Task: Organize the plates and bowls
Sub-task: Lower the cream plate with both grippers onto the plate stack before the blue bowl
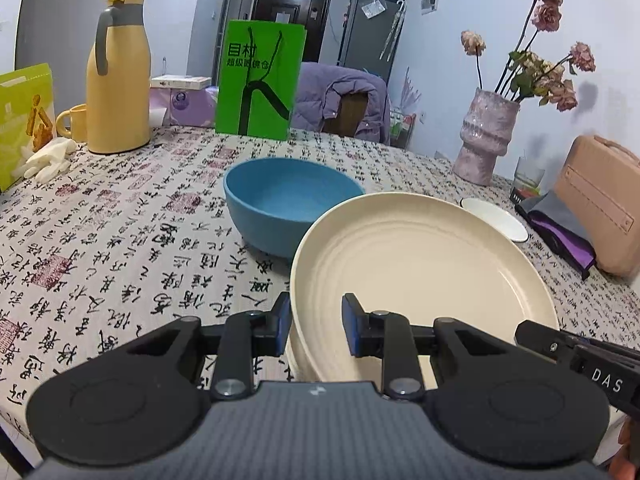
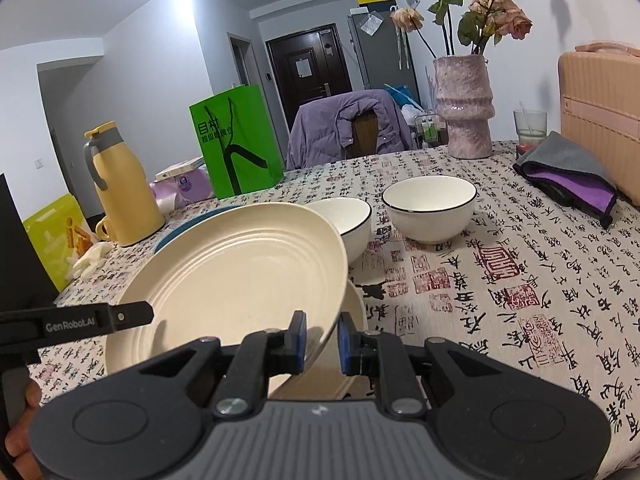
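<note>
Blue-padded fingers of the left gripper are pinched on the near left rim of a round cream ridged plate; its opposite rim is clamped by the right gripper. It is held tilted, seemingly just above a second cream plate on the patterned tablecloth.

blue bowl mostly hidden behind plate

The green paper bag standing at the far side of the worktop carries black Chinese characters, the top two reading "目村", with a smaller line beneath too blurred to read. The worktop's cloth is printed all over with black calligraphy and red seal stamps. In the left wrist view the right hand-held gripper shows the white letters "DAS", and in the right wrist view the left hand-held gripper is marked "GenRobot.AI".
</note>
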Motion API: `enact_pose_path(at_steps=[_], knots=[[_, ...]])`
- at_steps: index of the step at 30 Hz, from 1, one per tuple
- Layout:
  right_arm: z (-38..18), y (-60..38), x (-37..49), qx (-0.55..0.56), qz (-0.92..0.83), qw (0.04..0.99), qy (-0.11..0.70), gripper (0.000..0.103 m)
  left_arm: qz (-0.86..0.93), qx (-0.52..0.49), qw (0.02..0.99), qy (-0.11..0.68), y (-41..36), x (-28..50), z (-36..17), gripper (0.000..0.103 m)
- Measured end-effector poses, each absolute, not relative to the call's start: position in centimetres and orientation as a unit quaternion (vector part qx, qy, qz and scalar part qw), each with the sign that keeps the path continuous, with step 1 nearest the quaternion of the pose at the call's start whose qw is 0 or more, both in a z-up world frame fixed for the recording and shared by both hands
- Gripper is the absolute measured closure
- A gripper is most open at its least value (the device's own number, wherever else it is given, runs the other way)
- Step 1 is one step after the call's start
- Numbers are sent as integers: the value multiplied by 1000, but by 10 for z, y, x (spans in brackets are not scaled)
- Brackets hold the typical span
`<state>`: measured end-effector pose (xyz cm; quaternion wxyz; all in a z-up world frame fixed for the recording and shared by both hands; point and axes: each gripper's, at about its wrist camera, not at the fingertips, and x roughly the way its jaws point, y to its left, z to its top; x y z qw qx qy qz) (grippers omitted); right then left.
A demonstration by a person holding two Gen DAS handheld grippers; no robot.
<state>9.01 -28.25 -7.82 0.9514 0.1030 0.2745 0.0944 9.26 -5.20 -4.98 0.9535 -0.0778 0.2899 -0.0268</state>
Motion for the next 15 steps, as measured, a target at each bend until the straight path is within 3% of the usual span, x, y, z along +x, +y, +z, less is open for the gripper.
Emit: enact_pose_path(at_steps=[15], knots=[[-95,-273,96,53,81,954,283,87,-15,-39,951,308,-62,100,-71,76]])
